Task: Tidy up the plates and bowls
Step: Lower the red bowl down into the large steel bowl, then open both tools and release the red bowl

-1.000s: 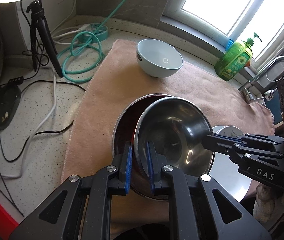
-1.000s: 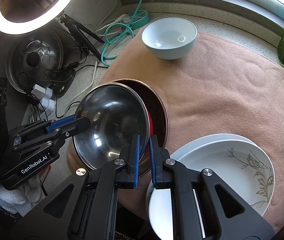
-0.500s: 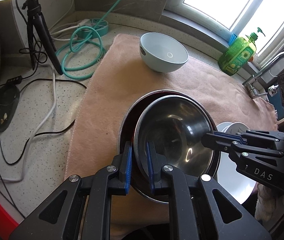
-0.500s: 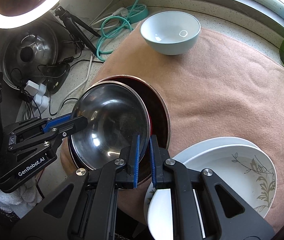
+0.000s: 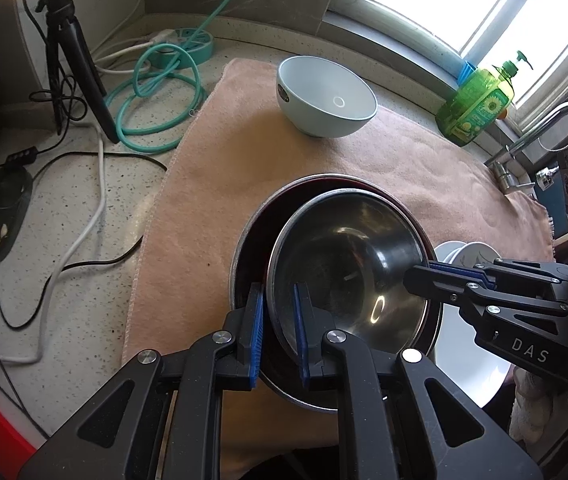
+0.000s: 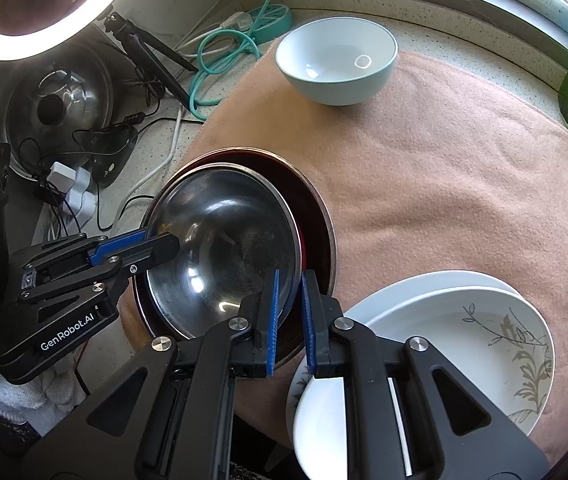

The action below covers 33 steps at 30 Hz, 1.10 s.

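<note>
Left gripper [image 5: 278, 328] jaws straddle the near rim of the steel bowl [image 5: 348, 264], 1 blue pad outside, 1 inside; a slim gap shows at the pads, so can't tell if they truly clamp the rim or just bracket it. Right gripper [image 6: 289, 318] jaws likewise straddle the opposite rim of the same steel bowl [image 6: 224, 248], 1 pad inside, 1 outside; contact also unclear. In the left wrist view the right gripper [image 5: 424, 276] reaches in from the right onto the bowl rim; in the right wrist view the left gripper [image 6: 160, 242] comes in from the left.

Steel bowl sits nested inside a larger dark-lined steel bowl [image 5: 252, 248], offset toward 1 side, so a crescent of the larger bowl [image 6: 316, 220] shows. Both rest on a pink towel [image 5: 212, 168] spread on the speckled worktop [image 5: 64, 216].

Pale blue bowl [image 5: 326, 96] stands upright on the far part of the towel [image 6: 464, 168], well apart from the steel pair; same bowl in the right view [image 6: 336, 60]. Stack of white plates [image 6: 464, 320], top 1 with a leaf pattern, sits on the towel just beside the larger bowl, partly under the right gripper.

Green dish soap bottle [image 5: 476, 104] by the window, teal hose [image 5: 156, 96] coiled on the worktop, ring light [image 6: 44, 12] on a tripod, pot lid [image 6: 56, 96] at left
</note>
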{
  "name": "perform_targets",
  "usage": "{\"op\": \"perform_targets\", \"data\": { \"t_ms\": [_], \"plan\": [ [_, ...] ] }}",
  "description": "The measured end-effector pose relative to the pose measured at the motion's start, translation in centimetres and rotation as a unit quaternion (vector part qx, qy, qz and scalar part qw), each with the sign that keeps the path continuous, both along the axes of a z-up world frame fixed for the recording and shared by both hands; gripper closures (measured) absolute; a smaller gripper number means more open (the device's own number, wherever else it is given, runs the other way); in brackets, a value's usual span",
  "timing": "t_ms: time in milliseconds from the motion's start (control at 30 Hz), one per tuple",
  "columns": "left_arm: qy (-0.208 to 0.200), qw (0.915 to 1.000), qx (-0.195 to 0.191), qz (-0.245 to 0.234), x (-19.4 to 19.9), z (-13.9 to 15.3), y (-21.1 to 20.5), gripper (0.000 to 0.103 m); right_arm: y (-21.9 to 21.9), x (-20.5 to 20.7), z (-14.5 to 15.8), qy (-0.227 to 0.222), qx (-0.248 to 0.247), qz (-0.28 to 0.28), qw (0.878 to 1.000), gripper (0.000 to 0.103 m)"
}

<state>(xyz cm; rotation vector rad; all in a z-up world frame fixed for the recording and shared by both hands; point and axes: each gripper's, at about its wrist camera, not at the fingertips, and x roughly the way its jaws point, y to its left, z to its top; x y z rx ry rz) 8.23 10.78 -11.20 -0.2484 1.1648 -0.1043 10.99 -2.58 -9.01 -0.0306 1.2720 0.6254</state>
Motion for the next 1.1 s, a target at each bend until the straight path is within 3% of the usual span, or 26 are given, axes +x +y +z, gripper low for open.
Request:
{"op": "perform_targets", "data": {
  "t_ms": [300,433,800,1033,1067,1100],
  "plan": [
    [0.002,1.0000,0.001,-0.002,0.0,0.1,0.1,0.090,0.2,0.1,0.0,0.003,-0.002,0.002,1.000,0.089],
    [0.006,1.0000,-0.003,-0.001,0.0,0.0,-0.1,0.086,0.2,0.1,0.1,0.006,0.007,0.002,1.000,0.072],
    [-0.004,1.0000,-0.001,0.001,-0.2,0.7,0.0,0.086,0.0,-0.2,0.9,-0.013,0.010,0.004,1.000,0.070],
    [-0.021,0.9997,-0.009,0.005,-0.3,2.0,0.4,0.085,-0.5,-0.6,3.0,-0.037,0.031,0.005,0.999,0.058],
    [-0.025,0.9996,-0.009,0.005,-0.2,2.2,0.5,0.081,-0.7,-0.6,3.4,-0.043,0.034,0.002,0.998,0.054],
    [-0.028,0.9995,-0.010,0.004,-0.2,2.5,0.6,0.073,-0.9,-0.6,3.8,-0.050,0.038,-0.002,0.998,0.044]
  ]
}}
